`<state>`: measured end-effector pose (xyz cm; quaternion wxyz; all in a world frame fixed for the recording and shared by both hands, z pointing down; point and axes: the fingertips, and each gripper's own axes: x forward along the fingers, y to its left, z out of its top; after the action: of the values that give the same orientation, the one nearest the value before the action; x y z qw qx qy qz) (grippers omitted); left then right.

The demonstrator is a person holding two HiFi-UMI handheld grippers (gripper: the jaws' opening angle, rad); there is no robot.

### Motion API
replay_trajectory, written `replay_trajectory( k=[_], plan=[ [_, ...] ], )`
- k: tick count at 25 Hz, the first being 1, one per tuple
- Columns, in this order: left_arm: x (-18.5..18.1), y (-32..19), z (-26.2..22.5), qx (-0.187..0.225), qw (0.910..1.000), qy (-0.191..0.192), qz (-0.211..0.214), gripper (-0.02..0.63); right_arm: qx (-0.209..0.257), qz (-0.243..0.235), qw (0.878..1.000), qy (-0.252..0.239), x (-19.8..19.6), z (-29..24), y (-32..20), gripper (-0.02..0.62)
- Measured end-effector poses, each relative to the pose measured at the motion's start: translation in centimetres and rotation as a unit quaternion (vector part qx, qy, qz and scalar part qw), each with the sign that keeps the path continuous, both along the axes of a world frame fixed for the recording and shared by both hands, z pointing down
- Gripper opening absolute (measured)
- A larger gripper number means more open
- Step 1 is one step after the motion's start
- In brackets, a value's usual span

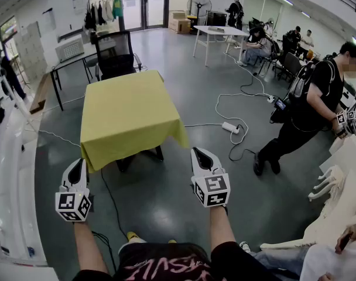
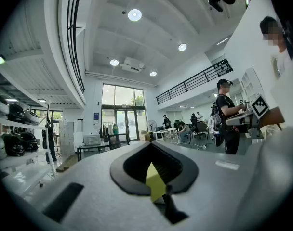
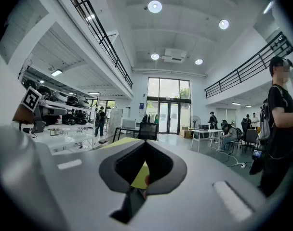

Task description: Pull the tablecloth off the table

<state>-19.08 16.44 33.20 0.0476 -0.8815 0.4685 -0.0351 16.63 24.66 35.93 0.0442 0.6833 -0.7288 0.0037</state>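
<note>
A yellow tablecloth (image 1: 128, 113) covers a small square table in the middle of the grey floor and hangs over its sides. Both grippers are held level in front of the table's near edge, apart from the cloth. My left gripper (image 1: 78, 165) is shut and empty, just short of the cloth's near left corner. My right gripper (image 1: 200, 153) is also shut and empty, to the right of the near right corner. In the left gripper view a sliver of the yellow cloth (image 2: 155, 181) shows past the closed jaws. The right gripper view shows the same cloth (image 3: 139, 176).
A black office chair (image 1: 115, 52) stands behind the table. A person in black (image 1: 310, 107) stands at the right, next to white chairs (image 1: 336, 183). A power strip (image 1: 230, 127) and cables lie on the floor to the right. A black cable (image 1: 110, 201) runs under the table.
</note>
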Motion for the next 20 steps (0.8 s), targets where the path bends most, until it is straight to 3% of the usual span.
replay_trajectory(
  k=[20],
  plan=[
    [1.6, 1.4, 1.0, -0.014, 0.9998, 0.008, 0.013, 0.003, 0.009, -0.009, 1.0, -0.02, 1.0, 0.4, 1.0, 0.014]
  ],
)
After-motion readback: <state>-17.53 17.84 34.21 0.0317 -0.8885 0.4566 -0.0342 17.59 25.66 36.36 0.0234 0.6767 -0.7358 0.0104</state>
